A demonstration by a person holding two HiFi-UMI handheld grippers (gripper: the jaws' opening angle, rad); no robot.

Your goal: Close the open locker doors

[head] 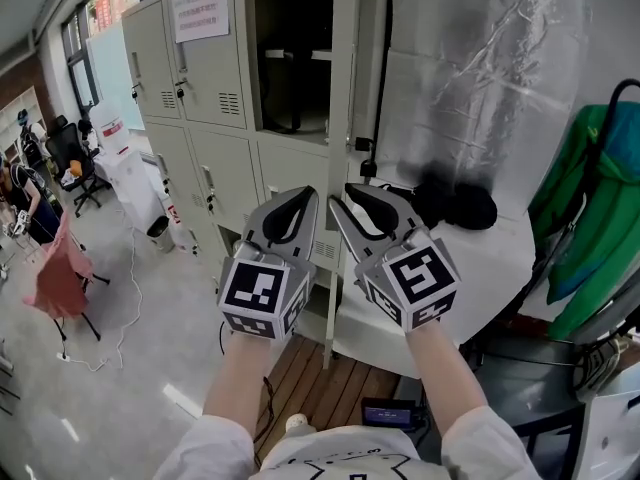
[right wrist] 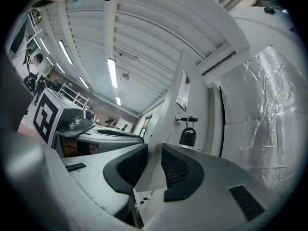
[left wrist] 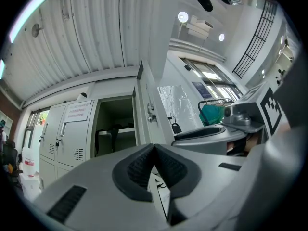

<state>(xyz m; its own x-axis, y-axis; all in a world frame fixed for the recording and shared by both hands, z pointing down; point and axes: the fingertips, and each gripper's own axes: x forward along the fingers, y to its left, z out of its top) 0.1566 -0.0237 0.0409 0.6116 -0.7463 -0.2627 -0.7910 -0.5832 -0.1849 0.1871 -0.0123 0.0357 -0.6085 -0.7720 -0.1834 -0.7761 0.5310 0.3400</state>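
Bright, even daylight — ceiling strip lights, sharp focus, fisheye-bent edges

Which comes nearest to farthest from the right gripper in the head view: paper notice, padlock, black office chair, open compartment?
1. padlock, hanging on the open door just ahead of the right gripper.
2. open compartment, above and behind the door.
3. paper notice, on the closed locker at left.
4. black office chair, far left down the room.
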